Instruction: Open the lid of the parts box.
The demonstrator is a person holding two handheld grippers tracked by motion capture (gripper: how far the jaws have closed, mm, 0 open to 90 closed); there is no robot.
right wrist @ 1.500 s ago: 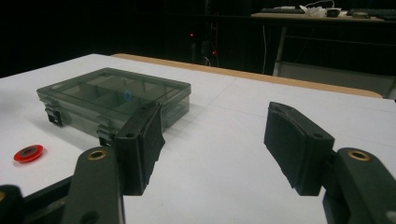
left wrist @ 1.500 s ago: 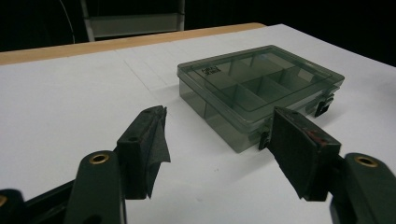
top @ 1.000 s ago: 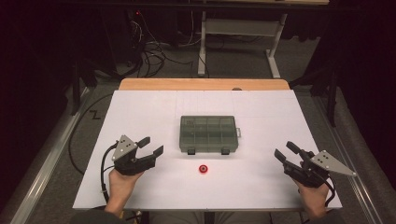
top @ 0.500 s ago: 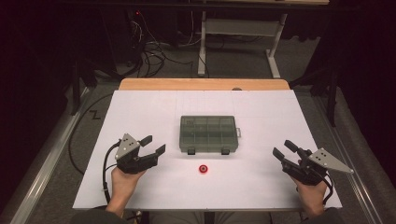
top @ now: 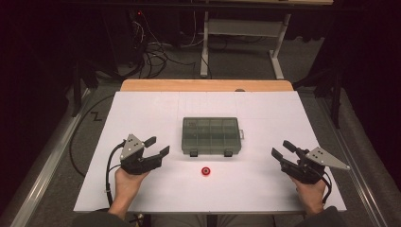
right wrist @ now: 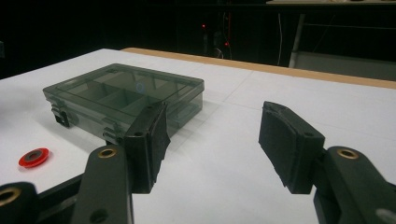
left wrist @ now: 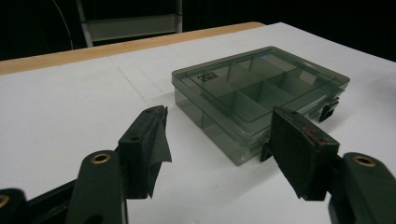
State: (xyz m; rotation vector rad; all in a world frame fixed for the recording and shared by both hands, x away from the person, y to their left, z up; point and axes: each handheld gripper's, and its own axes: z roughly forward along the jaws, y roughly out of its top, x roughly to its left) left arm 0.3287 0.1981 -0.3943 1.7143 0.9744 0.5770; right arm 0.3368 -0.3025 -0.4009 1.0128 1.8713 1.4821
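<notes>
A closed, smoky see-through compartment box (top: 211,136) lies in the middle of the white table top (top: 142,113), its two latches facing the person. A small red ring (top: 205,171) rests on the table just in front of the box. My left gripper (top: 158,145) sits left of the box, held in a hand, jaws open and empty; the box (left wrist: 257,98) lies ahead of its jaws in the left gripper view. My right gripper (top: 283,150) rests at the right, jaws open and empty, with the box (right wrist: 123,100) and the red ring (right wrist: 33,157) to the left in its view.
A wooden strip (top: 203,85) borders the table's far edge. Behind it on the dark floor are a tangle of cables (top: 156,52) and a white metal frame (top: 236,28). Metal rails (top: 42,156) run along both sides of the table.
The left gripper and hand have crept slightly right and up the table. The right gripper has barely shifted. Box and red ring have stayed put.
</notes>
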